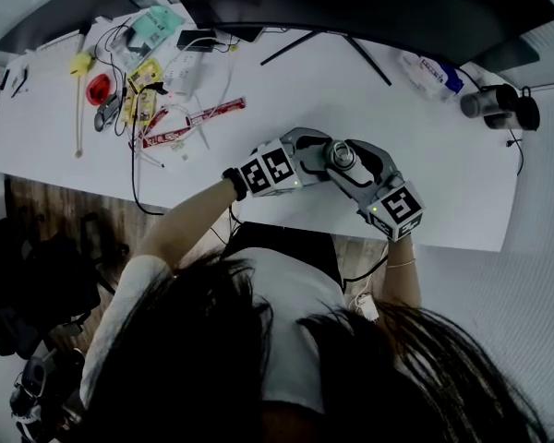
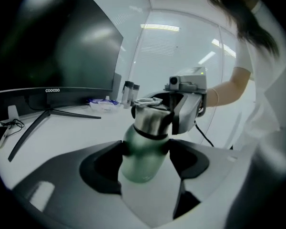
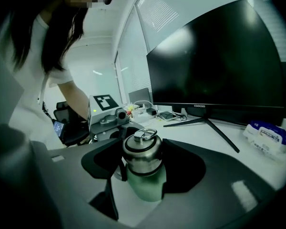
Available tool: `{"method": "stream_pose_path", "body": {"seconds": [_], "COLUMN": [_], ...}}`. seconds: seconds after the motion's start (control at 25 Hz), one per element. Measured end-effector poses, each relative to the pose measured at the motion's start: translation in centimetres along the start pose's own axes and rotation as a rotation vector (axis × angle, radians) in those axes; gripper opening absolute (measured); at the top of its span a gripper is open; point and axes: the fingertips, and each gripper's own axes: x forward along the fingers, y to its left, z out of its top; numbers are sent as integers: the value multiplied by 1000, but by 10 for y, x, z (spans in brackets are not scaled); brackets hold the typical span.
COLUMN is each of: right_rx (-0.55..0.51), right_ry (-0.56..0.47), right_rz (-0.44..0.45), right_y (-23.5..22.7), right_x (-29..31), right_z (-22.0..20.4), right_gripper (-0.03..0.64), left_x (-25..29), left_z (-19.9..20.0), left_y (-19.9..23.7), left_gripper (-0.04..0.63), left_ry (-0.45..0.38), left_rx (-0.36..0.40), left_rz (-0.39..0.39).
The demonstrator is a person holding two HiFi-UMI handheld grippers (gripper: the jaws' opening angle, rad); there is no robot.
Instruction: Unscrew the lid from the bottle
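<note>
A green bottle (image 2: pixel 142 159) with a steel lid (image 2: pixel 150 118) stands over the white table (image 1: pixel 443 146), near its front edge. My left gripper (image 2: pixel 145 154) is shut on the green body, a jaw on each side. My right gripper (image 3: pixel 142 159) comes from the opposite side and is shut on the lid (image 3: pixel 141 152), which has a small ring handle on top; the body (image 3: pixel 147 182) shows below it. In the head view the left gripper (image 1: pixel 321 159) and right gripper (image 1: pixel 355 162) meet at the lid (image 1: pixel 341 154), which hides the body.
A large dark monitor (image 1: pixel 369 7) on a splayed stand (image 1: pixel 351 49) runs along the table's back. Cables, packets and small tools (image 1: pixel 148 90) lie at the left. A tissue pack (image 1: pixel 431 75) and two dark cylinders (image 1: pixel 499 106) sit at the right.
</note>
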Motion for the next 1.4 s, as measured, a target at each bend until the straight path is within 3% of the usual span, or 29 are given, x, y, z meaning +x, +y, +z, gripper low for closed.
{"method": "stream_pose_path", "body": {"seconds": [0.36, 0.56, 0.76, 0.88, 1.0, 1.24, 1.4], "right_rx": [-99, -147, -176, -146, -89, 78, 132], "right_ry": [66, 132, 188, 187, 159, -31, -108], "right_rz": [280, 420, 469, 425, 325, -5, -186], "right_y": [11, 17, 19, 19, 16, 7, 11], "right_x": [3, 6, 5, 6, 5, -10, -12], "right_z": [-1, -4, -7, -7, -8, 2, 0], "right_gripper": [261, 262, 262, 262, 265, 270, 268], "left_x": [-2, -3, -2, -2, -3, -5, -7], "left_z": [-2, -4, -4, -5, -6, -7, -7], "left_y": [-3, -3, -6, -6, -6, -9, -10], "left_gripper": [359, 359, 360, 360, 360, 360, 360], "left_ry": [70, 134, 144, 132, 128, 68, 11], "left_rx": [82, 171, 181, 167, 145, 58, -3], "left_rz": [-176, -303, -332, -304, -256, -84, 36]}}
